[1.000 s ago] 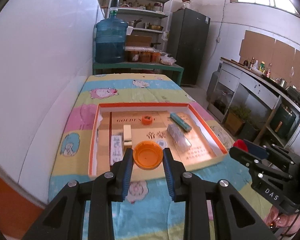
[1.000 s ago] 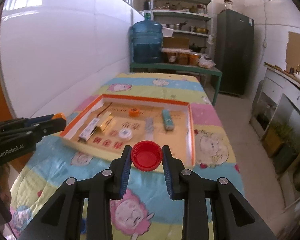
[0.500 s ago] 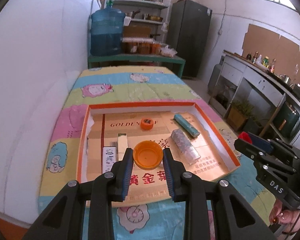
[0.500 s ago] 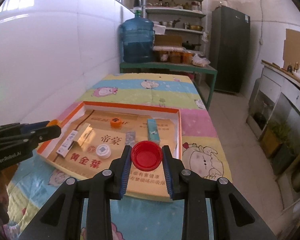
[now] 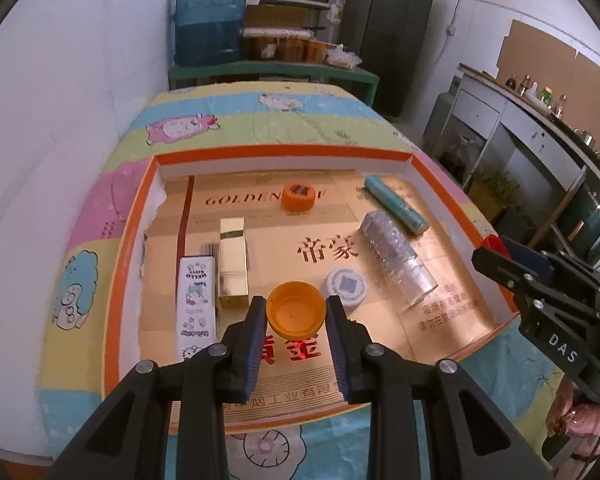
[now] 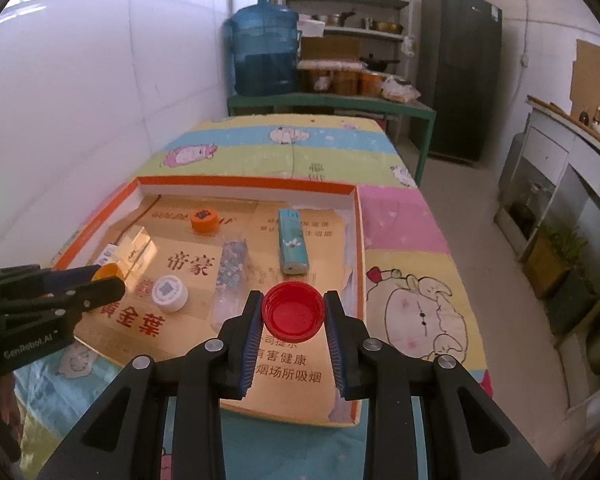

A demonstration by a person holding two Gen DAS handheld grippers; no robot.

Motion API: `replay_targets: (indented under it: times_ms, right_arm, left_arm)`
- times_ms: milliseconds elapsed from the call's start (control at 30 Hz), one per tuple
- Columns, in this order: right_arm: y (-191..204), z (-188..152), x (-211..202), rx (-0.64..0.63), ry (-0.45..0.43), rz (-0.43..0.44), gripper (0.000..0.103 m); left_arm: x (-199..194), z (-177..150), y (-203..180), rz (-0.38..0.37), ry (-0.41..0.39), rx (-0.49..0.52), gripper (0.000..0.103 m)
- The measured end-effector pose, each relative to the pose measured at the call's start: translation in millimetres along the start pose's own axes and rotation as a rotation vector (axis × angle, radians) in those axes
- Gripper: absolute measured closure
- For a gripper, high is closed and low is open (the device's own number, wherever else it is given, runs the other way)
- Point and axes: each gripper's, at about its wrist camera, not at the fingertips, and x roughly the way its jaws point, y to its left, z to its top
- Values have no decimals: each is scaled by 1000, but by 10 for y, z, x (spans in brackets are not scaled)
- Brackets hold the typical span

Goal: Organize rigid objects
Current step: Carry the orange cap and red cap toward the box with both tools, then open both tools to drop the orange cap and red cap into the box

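An orange bottle cap (image 5: 296, 312), hollow side up, is clamped in my left gripper (image 5: 296, 314), which hangs over the near part of an orange-rimmed shallow box (image 5: 284, 151). In the right wrist view my right gripper (image 6: 293, 312) is shut on a red bottle cap (image 6: 293, 312), also hollow side up, above the box's near right area (image 6: 356, 240). Lying in the box are a white cap (image 5: 346, 286), a small orange cap (image 5: 298, 196), a teal tube (image 5: 394, 204), a clear crinkled plastic piece (image 5: 398, 258), a gold box (image 5: 233, 256) and a white cartoon-printed box (image 5: 196, 300).
The box rests on a table with a pastel cartoon cloth (image 5: 260, 120). A white wall (image 5: 60, 120) runs along the left. Behind stand a green bench with a blue water jug (image 6: 266, 52) and a dark cabinet (image 6: 460, 72). The other gripper's body (image 5: 548, 300) sits at right.
Both grippers have moved forward and down over the box, each keeping its cap. The box and its contents look larger and nearer.
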Motion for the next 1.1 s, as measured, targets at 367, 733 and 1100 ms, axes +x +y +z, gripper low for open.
replay_targets:
  times_ms: [367, 733, 1100]
  right_arm:
    - [43, -23, 285, -19, 79, 11, 72]
    - [38, -38, 402, -15, 121, 21, 72]
    - [46, -61, 416, -17, 128, 21, 64]
  left_arm:
    - [139, -69, -9, 4, 43, 22, 73]
    - [150, -87, -7, 8, 45, 32, 73]
    - [124, -94, 34, -7, 31, 14, 53]
